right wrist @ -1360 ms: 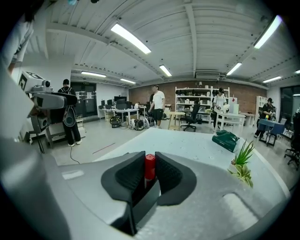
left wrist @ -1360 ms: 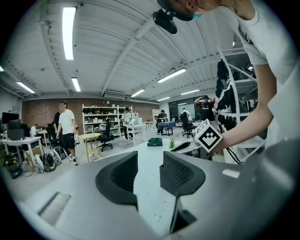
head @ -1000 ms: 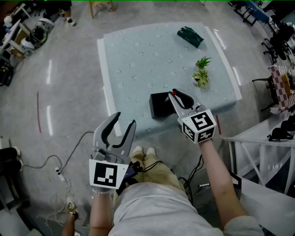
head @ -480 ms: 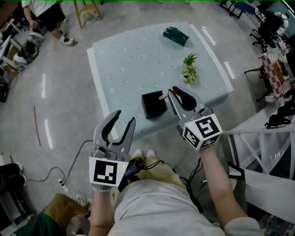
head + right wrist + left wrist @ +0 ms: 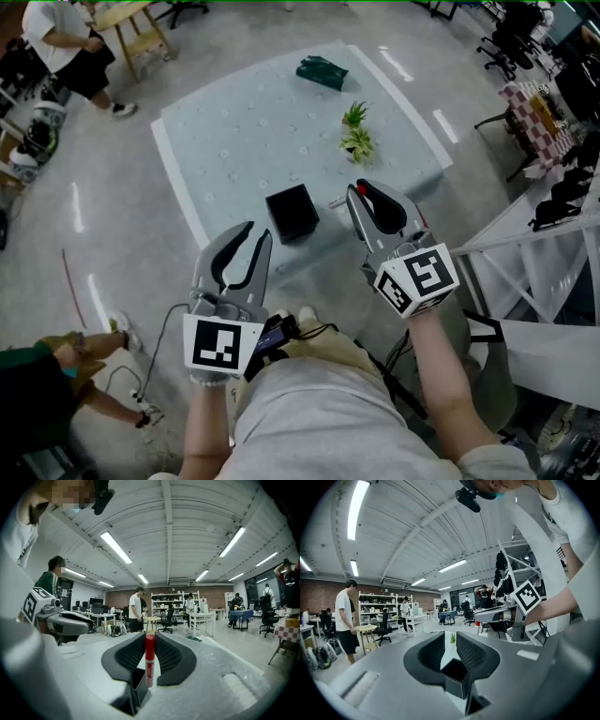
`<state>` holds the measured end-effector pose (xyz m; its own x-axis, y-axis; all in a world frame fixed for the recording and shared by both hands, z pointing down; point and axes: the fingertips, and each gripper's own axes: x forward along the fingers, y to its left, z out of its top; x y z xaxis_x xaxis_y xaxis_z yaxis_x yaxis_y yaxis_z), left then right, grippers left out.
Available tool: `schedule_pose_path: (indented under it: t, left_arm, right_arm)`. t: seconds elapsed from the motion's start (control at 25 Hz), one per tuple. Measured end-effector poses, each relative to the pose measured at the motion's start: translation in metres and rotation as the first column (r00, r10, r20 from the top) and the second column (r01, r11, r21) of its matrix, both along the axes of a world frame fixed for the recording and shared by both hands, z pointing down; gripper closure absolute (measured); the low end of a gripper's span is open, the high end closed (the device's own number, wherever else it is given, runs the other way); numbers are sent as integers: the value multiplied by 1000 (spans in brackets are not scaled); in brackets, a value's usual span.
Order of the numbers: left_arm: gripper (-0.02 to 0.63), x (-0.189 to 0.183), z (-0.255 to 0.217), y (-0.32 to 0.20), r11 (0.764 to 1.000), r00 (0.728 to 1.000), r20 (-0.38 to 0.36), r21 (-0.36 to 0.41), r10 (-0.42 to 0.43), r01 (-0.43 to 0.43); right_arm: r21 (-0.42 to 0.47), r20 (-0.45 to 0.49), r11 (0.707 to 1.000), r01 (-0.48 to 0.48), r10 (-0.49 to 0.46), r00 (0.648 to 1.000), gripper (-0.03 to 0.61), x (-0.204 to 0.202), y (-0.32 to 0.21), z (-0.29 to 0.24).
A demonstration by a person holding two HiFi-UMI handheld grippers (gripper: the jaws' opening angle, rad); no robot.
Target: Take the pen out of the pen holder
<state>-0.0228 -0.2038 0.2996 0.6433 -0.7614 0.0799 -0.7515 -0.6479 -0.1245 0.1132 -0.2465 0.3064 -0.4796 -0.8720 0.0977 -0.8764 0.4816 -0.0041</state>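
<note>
The black square pen holder (image 5: 292, 212) stands near the front edge of the pale blue table (image 5: 234, 122). To its right and above it, my right gripper (image 5: 364, 189) is shut on a red-capped pen (image 5: 361, 190), which is clear of the holder. In the right gripper view the pen (image 5: 149, 660) stands upright between the pads, with the holder (image 5: 138, 686) below. My left gripper (image 5: 258, 232) hangs left of the holder, apart from it. Its jaws are closing with nothing between them, and the holder (image 5: 457, 677) shows beyond the narrow gap.
Two small potted plants (image 5: 354, 141) stand on the table behind the holder. A dark green cloth (image 5: 322, 72) lies at the far edge. A white frame (image 5: 525, 253) stands to the right. People stand at the far left (image 5: 66, 42), and one crouches at the near left (image 5: 47, 375).
My right gripper has risen with the pen, away from the holder. The left gripper's jaws have drawn much closer together and it has shifted a little.
</note>
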Motion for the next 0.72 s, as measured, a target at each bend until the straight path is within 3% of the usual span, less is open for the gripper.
schedule_pose_path:
  t: [0.32,0.72]
  left_arm:
    - [615,21,-3,-3,997,997,6,9,74,-74]
    - [614,44,4,-2,986,985,35,6,167,-167]
  right_arm:
    - [-5,1,993,-120,120,993,517,30,29,2]
    - [-38,-12,973,-228,228,974,518,54,60,15]
